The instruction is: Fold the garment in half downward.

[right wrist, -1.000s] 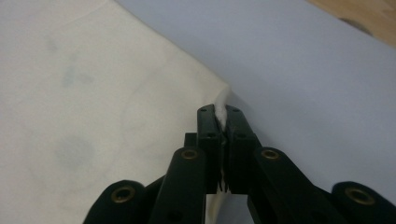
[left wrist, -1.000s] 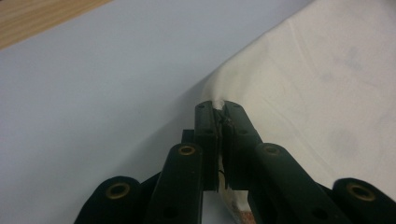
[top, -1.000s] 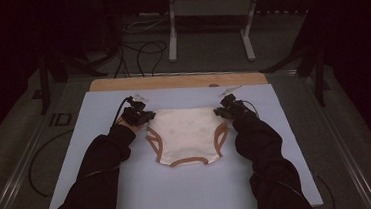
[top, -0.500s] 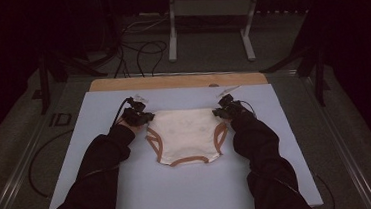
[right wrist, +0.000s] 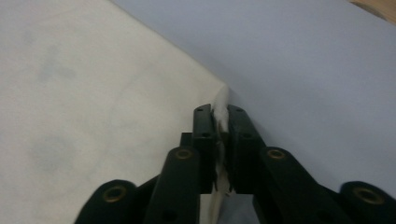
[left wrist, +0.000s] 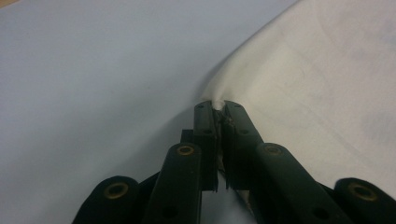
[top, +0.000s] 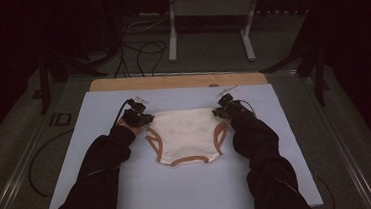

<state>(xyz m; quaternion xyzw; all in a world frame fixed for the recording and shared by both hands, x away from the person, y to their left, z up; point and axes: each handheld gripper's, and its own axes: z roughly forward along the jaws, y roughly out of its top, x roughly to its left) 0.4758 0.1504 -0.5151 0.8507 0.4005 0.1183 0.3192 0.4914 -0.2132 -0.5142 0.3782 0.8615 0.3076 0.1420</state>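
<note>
1. Against the earlier high views little is changed: the garment [top: 186,134] lies in the same spot at the centre of the frame, and both hands are kept at its upper corners.
2. The jaws of the right tool [right wrist: 220,114] have just been opening a little. In the right gripper view a fold of white cloth is seen between them, and the pads appear to press on it yet, so it is read as grasping the garment's corner.
3. The left tool [left wrist: 217,106] is clenched on the other corner; in the left gripper view the cloth is bunched into a small peak right at the jaw tips.
4. In the high view the left tool [top: 139,117] is seen centre-left and the right tool [top: 225,107] centre-right, with the garment's top edge stretched straight between them.
5. No container is seen; the garment is spread flat on a pale blue mat [top: 130,189], orange-trimmed leg openings toward the bottom of the frame.
6. The mat lies on the surface [top: 171,80], whose wooden strip is seen along the mat's top edge.
7. Bare mat is seen on every side of the garment, widest below it and at lower left and lower right; the black sleeves [top: 99,176] cross that lower area.
</note>
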